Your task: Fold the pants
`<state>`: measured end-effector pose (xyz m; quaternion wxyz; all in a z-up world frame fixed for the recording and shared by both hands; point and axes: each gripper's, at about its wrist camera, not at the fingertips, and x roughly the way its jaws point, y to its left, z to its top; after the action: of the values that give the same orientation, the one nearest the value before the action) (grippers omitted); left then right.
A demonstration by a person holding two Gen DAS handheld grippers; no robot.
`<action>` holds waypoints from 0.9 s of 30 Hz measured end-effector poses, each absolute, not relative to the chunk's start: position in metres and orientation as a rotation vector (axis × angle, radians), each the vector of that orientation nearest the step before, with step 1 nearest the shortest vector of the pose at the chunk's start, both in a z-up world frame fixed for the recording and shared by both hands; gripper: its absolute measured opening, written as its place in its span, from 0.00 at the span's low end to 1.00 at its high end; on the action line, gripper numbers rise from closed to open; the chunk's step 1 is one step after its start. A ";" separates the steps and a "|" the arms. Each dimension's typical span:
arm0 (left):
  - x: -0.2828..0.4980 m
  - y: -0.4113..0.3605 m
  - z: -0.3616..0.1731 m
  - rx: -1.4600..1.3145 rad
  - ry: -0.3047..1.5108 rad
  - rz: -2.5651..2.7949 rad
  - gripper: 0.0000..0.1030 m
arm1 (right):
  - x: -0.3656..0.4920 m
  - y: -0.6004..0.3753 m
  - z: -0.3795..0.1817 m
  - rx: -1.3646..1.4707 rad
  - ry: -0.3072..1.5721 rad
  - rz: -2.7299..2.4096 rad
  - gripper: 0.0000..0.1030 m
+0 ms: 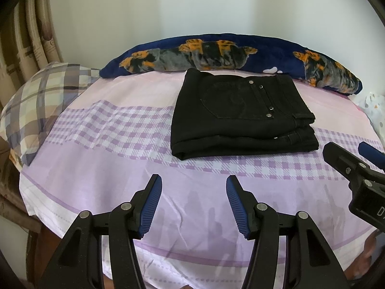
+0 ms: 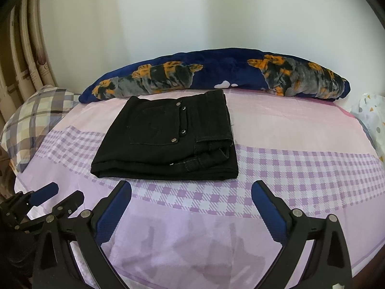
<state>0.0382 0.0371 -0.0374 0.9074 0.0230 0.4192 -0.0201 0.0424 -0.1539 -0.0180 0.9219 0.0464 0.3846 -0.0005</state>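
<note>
A home bedroom, seen across a made bed. The bed's cotton sheet (image 1: 115, 130), pale pink with bands of purple-and-white gingham, covers the mattress from edge to edge. At its head lies a plaid pillow in cream, grey and brown checks (image 1: 41, 101), and along the plain white wall (image 1: 192, 4) runs a long navy plush blanket roll printed with orange-and-grey animals (image 2: 216, 72). Beige patterned curtains (image 1: 36, 31) hang in folds at the left. A pair of folded black denim pants with metal rivets (image 2: 166, 142) rests on the sheet, the sort of laundry found in a lived-in household.
</note>
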 end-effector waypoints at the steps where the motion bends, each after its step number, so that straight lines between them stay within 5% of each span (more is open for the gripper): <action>1: 0.039 0.037 -0.037 0.050 0.866 -0.042 0.55 | 0.043 -0.154 -0.018 0.096 0.793 0.000 0.96; 27: 0.039 0.034 -0.043 0.072 0.860 -0.032 0.55 | 0.042 -0.152 -0.024 0.091 0.805 0.004 0.96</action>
<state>0.0395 0.0342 -0.0433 0.9083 0.0349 0.4165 -0.0153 0.0425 -0.1524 -0.0238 0.9191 0.0444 0.3916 0.0022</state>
